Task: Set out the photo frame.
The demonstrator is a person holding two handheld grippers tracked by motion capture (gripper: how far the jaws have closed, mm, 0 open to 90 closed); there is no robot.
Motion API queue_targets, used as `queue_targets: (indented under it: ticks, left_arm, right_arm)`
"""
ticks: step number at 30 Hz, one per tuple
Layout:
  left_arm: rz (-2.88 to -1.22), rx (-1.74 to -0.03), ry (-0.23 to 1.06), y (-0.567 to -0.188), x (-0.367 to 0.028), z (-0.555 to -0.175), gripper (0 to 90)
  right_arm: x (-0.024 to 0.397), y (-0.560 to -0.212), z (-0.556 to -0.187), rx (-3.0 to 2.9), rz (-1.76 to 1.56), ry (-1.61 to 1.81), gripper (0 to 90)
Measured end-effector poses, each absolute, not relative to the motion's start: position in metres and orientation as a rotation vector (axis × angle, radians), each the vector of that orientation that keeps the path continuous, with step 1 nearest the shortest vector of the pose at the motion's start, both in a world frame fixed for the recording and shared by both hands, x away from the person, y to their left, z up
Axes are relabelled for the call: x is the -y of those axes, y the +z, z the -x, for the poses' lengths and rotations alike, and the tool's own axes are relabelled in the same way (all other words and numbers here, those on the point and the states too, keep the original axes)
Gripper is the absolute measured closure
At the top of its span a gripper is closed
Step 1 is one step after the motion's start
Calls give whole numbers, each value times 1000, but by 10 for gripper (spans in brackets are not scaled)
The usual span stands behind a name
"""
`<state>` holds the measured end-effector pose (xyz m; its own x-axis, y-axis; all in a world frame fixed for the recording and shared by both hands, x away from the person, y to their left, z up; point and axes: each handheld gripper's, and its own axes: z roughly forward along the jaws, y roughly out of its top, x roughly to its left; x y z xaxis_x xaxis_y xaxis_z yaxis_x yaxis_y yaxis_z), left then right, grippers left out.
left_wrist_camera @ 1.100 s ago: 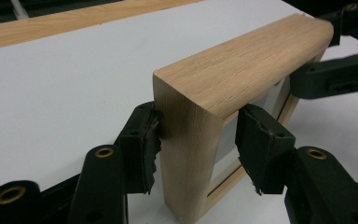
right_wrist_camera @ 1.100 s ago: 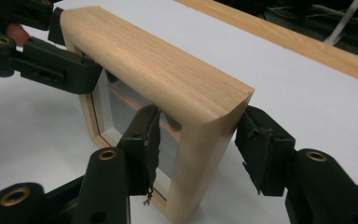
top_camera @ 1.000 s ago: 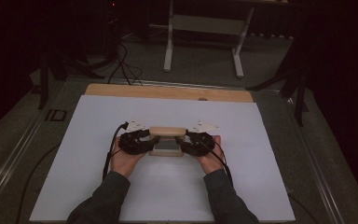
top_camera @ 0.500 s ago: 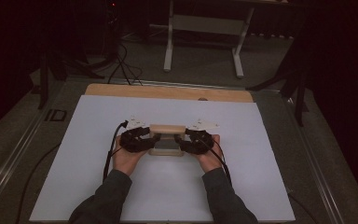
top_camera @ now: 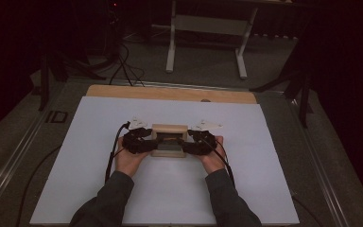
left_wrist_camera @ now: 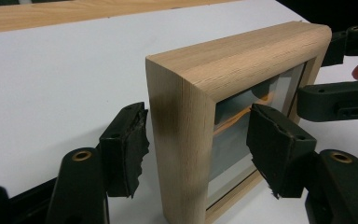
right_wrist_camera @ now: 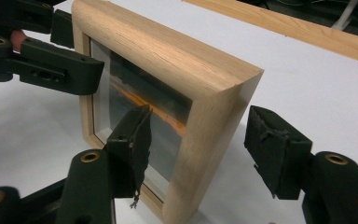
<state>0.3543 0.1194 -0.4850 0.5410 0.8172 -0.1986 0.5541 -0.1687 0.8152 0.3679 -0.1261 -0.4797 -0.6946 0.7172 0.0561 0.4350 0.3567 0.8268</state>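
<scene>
A small light-wood picture frame with a glass front stands upright on the white table top, mid-table. In the left gripper view the frame shows a dark picture with an orange streak. My left gripper is open, its pads straddling the frame's left upright with a little gap on each side. My right gripper is open too, one pad in front of the glass and the other behind the right upright of the frame. A hand holds each gripper.
The white sheet covers most of the table, and a bare wooden strip runs along its far edge. Black cables trail from the grippers toward the person. A metal stand sits on the dark floor beyond the table.
</scene>
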Motion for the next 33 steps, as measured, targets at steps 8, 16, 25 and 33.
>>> queue_targets:
  ticks: [8,16,25,33]
  left_arm:
    - [-1853,-1133,360,-482,-123,-352,352]
    - [-1826,-1136,365,-477,-131,-344,350]
    - [-1868,-1117,408,-472,-139,-330,350]
    - [-1908,-1097,424,-471,-149,-320,350]
  right_arm:
    - [129,-478,-367,-2301,-1035,1258,349]
    - [137,-471,-363,-2292,-1029,1253,332]
    - [147,-462,-355,-2303,-990,1231,330]
    - [156,-461,-345,-2342,-954,1192,327]
